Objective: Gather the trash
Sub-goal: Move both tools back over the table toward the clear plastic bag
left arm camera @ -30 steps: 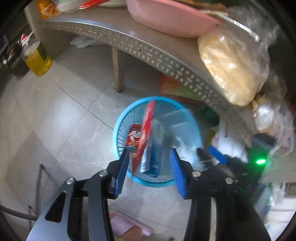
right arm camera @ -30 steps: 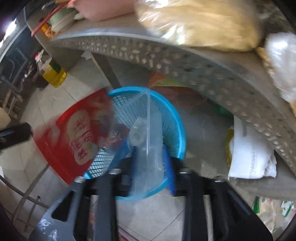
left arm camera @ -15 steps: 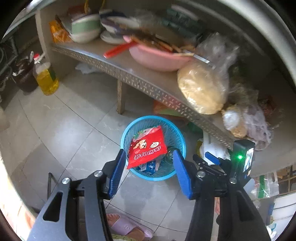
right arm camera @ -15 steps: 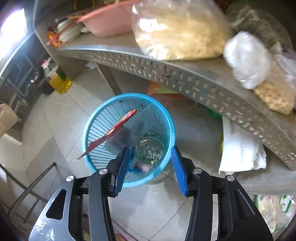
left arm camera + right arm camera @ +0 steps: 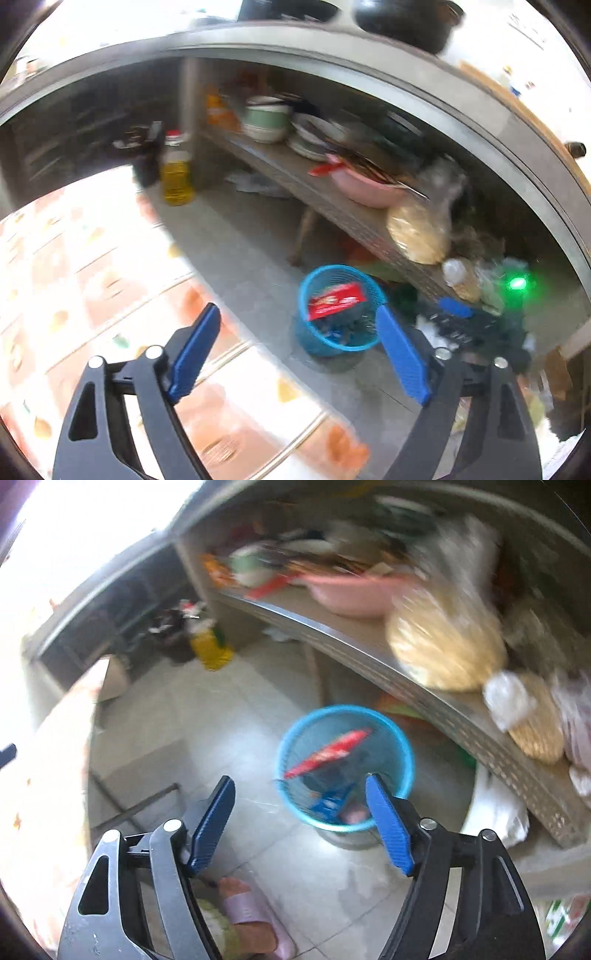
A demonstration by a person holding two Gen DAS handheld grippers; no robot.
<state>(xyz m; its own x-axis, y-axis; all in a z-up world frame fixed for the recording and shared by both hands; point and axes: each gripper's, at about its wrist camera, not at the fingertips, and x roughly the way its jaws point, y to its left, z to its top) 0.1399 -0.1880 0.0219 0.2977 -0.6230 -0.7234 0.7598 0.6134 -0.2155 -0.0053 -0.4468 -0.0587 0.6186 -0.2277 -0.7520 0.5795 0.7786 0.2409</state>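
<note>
The left gripper hangs over the floor with its blue pads spread wide and nothing between them; its jaws have just been opening. In its view the blue basket stands on the grey tiles at about 4 o'clock from centre, just in front of the right pad. A red wrapper lies tilted across the basket's mouth, above other scraps too blurred to name.

The right gripper is likewise spread wide and empty, its jaws also just having been opening. In its view the basket sits at about 4 o'clock, its near rim partly behind the right pad. The wrapper leans edge-on from the left rim up toward the far rim, and a blue scrap shows lower inside.

Behind the basket, at 1 to 3 o'clock, runs a metal shelf with a perforated edge. On it sit a pink basin, a clear bag of pale grain and smaller bags to the right. An oil bottle stands on the floor at 10 o'clock in the left view, well apart from the basket. A patterned cloth fills the left side, at 8 to 9 o'clock. At 6 o'clock in the right view a foot in a pink slipper rests on the tiles.
</note>
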